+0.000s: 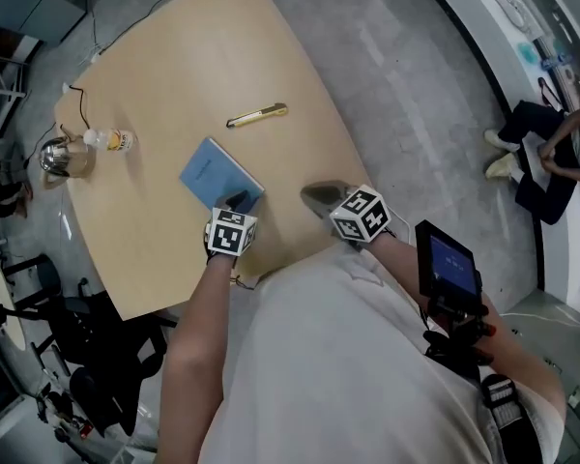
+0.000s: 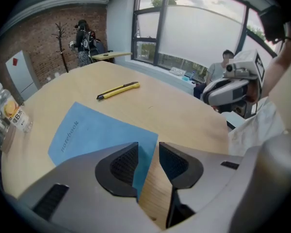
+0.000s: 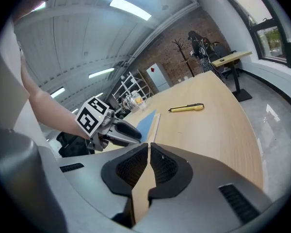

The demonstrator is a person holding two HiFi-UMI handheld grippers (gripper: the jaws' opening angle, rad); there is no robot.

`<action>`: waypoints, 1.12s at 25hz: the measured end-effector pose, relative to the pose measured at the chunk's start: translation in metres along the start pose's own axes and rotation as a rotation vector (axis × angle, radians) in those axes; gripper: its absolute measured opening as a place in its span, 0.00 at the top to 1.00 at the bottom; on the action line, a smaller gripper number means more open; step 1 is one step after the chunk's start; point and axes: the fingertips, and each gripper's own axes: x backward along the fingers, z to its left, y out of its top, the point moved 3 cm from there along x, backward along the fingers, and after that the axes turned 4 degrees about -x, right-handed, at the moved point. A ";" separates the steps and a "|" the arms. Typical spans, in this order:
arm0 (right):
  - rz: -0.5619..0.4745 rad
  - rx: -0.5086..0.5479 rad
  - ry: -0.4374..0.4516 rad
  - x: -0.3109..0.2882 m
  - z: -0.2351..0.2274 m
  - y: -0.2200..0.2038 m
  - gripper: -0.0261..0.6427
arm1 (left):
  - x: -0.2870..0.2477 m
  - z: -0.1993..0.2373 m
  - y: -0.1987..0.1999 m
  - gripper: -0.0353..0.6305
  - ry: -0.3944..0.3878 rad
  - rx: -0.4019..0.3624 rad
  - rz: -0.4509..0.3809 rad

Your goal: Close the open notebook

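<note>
My left tongs (image 2: 154, 147) stand open above the near corner of the blue notebook (image 2: 87, 130), which lies closed on the pale wooden surface (image 1: 164, 75). My right tongs (image 3: 149, 152) are closed and empty. A yellow utility knife (image 1: 257, 115) lies beyond, with a brick wall (image 2: 34, 42) and windows (image 2: 199, 33) behind it.

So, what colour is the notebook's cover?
The notebook cover is blue; the left gripper view shows it best.

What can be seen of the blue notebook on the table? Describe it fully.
The notebook is thin, with a plain blue, paper-like cover printed "notebook" near one edge. It lies closed and flat on the pale wooden table, askew to its edge. The left tool, jaws apart, sits at its near corner; whether it touches is unclear.
</note>
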 end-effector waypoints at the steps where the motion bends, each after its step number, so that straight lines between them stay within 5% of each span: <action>1: 0.006 0.009 0.007 -0.002 0.000 0.001 0.92 | 0.003 -0.002 0.001 0.74 0.007 0.014 -0.018; 10: 0.026 0.126 0.091 -0.010 0.026 0.012 0.92 | 0.054 -0.035 -0.015 0.74 0.067 0.181 -0.248; 23: -0.061 0.336 0.234 0.035 0.120 0.019 0.92 | 0.162 -0.107 -0.114 0.91 0.266 0.493 -0.536; 28: -0.057 0.382 0.252 0.038 0.146 0.006 0.92 | 0.185 -0.116 -0.141 0.92 0.318 0.543 -0.599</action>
